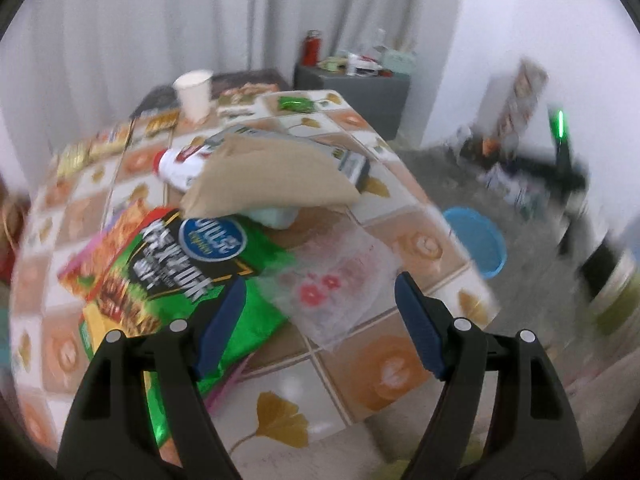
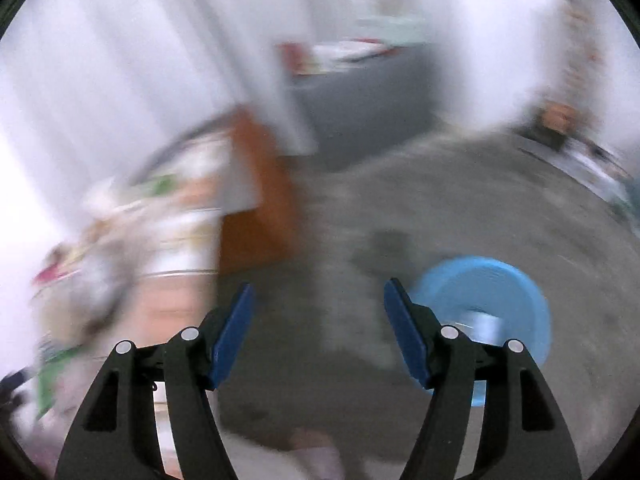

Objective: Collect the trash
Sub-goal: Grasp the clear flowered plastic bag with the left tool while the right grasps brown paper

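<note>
From the left wrist, the left gripper [image 1: 320,320] hangs wide apart and empty over a clear crinkly plastic wrapper [image 1: 340,288], with a shiny green snack bag [image 1: 192,268] by its left finger; I think it must drop and pinch next. From the right wrist, the right gripper [image 2: 318,330] is spread and empty above the floor, a round blue plastic bin [image 2: 492,304] just past its right finger.

Blue basin [image 1: 478,242], green snack bag [image 1: 208,276] — tan-and-white tiled tablecloth [image 1: 400,368]
</note>
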The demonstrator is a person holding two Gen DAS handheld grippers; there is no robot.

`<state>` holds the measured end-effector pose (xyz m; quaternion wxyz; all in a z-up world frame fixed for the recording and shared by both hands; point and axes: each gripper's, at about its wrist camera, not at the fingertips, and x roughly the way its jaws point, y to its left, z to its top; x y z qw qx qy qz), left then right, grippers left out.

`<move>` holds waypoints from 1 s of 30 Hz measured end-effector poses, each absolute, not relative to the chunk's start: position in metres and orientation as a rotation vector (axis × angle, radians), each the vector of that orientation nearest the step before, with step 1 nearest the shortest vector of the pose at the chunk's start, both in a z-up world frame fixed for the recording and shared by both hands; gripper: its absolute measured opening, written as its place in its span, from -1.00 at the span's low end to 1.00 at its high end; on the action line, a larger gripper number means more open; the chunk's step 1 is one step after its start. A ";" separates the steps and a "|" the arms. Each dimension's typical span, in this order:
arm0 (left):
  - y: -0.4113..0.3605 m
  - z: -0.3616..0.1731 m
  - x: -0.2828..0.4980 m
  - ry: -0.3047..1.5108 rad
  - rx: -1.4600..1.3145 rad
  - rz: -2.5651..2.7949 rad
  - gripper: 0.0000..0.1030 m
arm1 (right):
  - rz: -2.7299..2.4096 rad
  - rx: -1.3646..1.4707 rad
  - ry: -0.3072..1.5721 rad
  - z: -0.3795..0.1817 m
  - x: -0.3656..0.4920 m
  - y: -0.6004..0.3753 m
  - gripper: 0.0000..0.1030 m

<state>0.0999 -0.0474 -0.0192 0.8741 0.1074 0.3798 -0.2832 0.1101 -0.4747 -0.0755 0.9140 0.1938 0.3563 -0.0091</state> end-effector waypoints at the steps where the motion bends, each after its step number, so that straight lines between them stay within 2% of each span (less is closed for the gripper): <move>1: -0.054 -0.022 0.096 0.779 0.266 -0.582 0.41 | 0.058 0.349 0.736 -0.062 0.120 -0.448 0.28; 6: -0.072 -0.048 0.079 0.752 0.414 -0.483 0.41 | 0.346 0.236 0.757 -0.030 0.158 -0.346 0.27; 13: -0.088 -0.066 0.065 0.630 0.657 -0.453 0.39 | 0.492 0.093 0.895 -0.043 0.211 -0.248 0.28; 15: -0.092 -0.070 0.072 0.654 0.677 -0.468 0.38 | 0.516 0.050 0.932 -0.049 0.222 -0.226 0.42; 19: -0.092 -0.074 0.085 0.699 0.668 -0.492 0.29 | 0.543 -0.061 0.969 -0.060 0.236 -0.191 0.46; 20: -0.091 -0.074 0.087 0.703 0.664 -0.494 0.26 | 0.548 -0.081 0.973 -0.062 0.237 -0.185 0.48; 22: -0.091 -0.073 0.090 0.708 0.666 -0.501 0.07 | 0.554 -0.110 0.983 -0.065 0.240 -0.174 0.48; 26: -0.091 -0.071 0.090 0.717 0.656 -0.535 -0.11 | 0.577 -0.095 0.988 -0.064 0.241 -0.167 0.48; 29: -0.090 -0.070 0.090 0.732 0.639 -0.555 -0.44 | 0.579 -0.055 0.984 -0.061 0.239 -0.171 0.28; 30: -0.093 -0.072 0.094 0.737 0.634 -0.559 -0.44 | 0.578 -0.042 0.985 -0.061 0.239 -0.172 0.19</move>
